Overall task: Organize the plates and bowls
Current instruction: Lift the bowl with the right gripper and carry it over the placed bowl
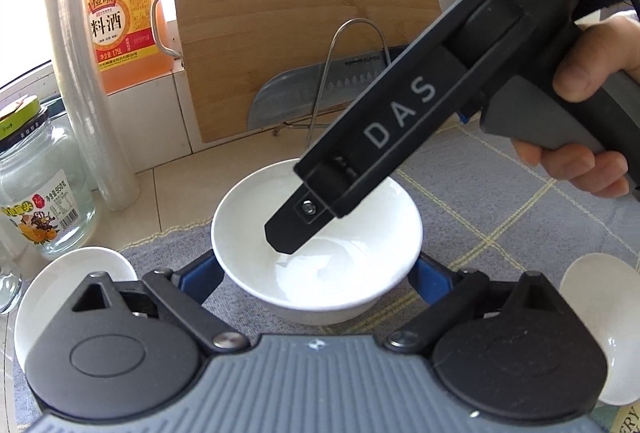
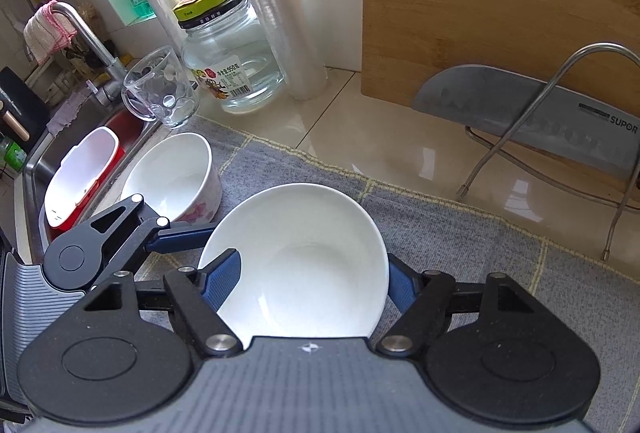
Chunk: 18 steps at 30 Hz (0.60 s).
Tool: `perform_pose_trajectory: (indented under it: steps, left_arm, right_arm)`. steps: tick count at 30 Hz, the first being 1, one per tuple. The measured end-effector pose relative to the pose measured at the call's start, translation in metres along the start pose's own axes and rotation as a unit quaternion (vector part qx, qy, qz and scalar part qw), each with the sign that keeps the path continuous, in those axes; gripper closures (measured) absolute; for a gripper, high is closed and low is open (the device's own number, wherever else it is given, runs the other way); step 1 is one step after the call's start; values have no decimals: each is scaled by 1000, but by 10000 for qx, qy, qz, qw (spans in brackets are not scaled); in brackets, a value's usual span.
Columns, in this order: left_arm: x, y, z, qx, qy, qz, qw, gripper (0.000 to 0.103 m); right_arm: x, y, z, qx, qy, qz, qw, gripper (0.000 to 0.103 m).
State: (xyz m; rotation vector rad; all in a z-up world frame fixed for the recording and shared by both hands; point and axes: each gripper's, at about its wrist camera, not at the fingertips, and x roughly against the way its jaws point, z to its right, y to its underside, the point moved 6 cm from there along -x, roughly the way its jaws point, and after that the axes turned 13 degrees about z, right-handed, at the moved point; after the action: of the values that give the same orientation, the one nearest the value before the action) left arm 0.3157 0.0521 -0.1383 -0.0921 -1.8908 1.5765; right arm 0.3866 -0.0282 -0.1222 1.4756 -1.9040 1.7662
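Note:
A plain white bowl [image 1: 320, 273] sits on a grey checked mat [image 1: 500, 201]. My left gripper [image 1: 316, 275] straddles it, blue pads against its two sides low down. My right gripper [image 1: 280, 237] reaches in from the upper right, held by a hand [image 1: 592, 105], with one finger dipping into the bowl. In the right wrist view the same bowl [image 2: 312, 257] lies between my right gripper's [image 2: 312, 285] pads. The left pad is over the inside and the right pad is outside the rim. A flowered bowl [image 2: 172, 177] stands to the left.
A bamboo cutting board [image 2: 500, 1] and a cleaver [image 2: 540, 121] lean in a wire rack [image 2: 560, 105] behind. A glass jar [image 2: 228, 65], glass mug [image 2: 160, 89], cooking wine bottle [image 1: 120, 13] and sink [image 2: 64, 145] lie left. Another white bowl [image 1: 600, 313] is at the right.

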Motion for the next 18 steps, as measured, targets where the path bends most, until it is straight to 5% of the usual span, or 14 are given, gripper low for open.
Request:
perform_pose_trajectory:
  steps: [18]
  left_arm:
    - [59, -19, 42, 155, 131, -49, 9998, 6]
  right_arm:
    - [74, 25, -29, 72, -257, 155, 9995, 22]
